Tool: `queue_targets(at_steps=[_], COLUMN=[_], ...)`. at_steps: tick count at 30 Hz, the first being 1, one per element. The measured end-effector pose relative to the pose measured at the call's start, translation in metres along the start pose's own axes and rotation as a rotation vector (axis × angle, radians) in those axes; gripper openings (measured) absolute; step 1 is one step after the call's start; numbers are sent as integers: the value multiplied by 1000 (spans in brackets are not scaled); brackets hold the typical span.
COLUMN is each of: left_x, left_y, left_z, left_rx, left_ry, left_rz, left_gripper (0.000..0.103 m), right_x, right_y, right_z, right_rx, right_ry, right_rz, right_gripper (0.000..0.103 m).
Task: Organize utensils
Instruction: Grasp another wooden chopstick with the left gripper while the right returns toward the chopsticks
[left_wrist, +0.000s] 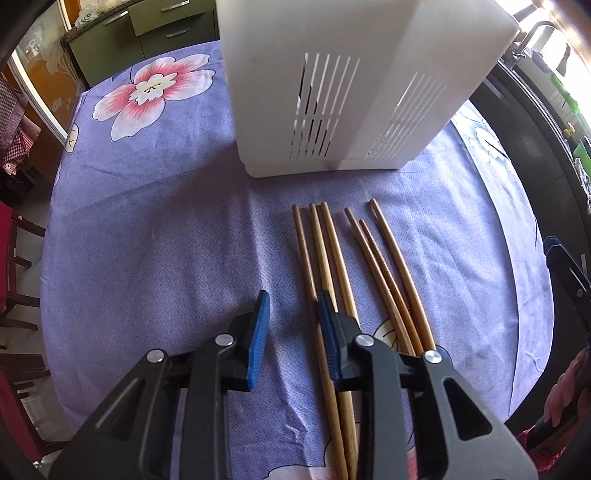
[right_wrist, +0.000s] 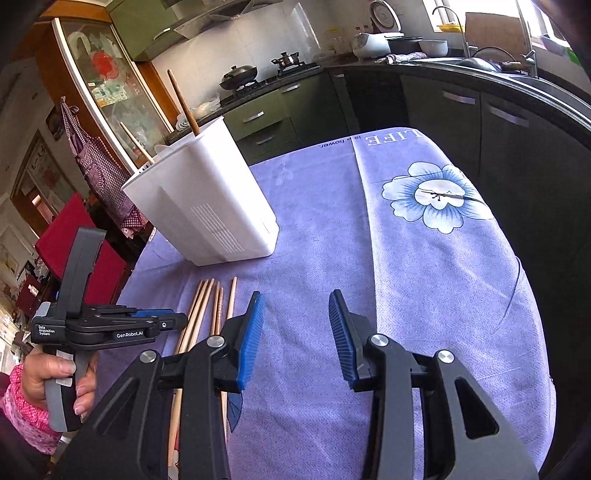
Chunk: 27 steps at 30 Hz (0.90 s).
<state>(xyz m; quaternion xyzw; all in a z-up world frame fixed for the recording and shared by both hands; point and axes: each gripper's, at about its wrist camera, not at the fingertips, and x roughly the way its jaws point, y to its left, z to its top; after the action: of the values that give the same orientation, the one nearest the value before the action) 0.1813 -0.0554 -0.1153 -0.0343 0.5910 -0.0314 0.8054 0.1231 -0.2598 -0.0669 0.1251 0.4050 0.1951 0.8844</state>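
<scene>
Where white holder (right_wrist: 207, 199) stands on cloth, 2 chopsticks (right_wrist: 183, 103) inside; both grippers' fingers spread, empty.

Clothed table (left_wrist: 147, 240): chopsticks (left_wrist: 332, 251), holder (left_wrist: 332, 92)

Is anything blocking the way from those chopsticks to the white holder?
Nothing visible does. Only bare tablecloth lies between the chopsticks and the holder.
</scene>
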Motion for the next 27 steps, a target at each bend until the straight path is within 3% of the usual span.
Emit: queue_targets(at_steps=[5, 9, 17, 24, 27], left_x=[2, 4, -2, -30, -43], left_y=[-7, -10, 2, 21, 30], left_z=[-2, -2, -5, -11, -16], left_rx=[20, 36, 29, 13, 8], left_ry=[10, 10, 0, -86, -123], left_rz=[-1, 17, 17, 7, 10], left_gripper=[26, 8, 7, 7, 6], right_x=[2, 2, 28, 69, 84], right_y=[1, 2, 27, 69, 81], right_z=[0, 0, -4, -15, -18], right_rx=[7, 10, -72, -247, -287], right_ry=[2, 6, 103, 169, 196], right_rz=[6, 14, 48, -25, -35], right_gripper=[37, 37, 37, 36, 29])
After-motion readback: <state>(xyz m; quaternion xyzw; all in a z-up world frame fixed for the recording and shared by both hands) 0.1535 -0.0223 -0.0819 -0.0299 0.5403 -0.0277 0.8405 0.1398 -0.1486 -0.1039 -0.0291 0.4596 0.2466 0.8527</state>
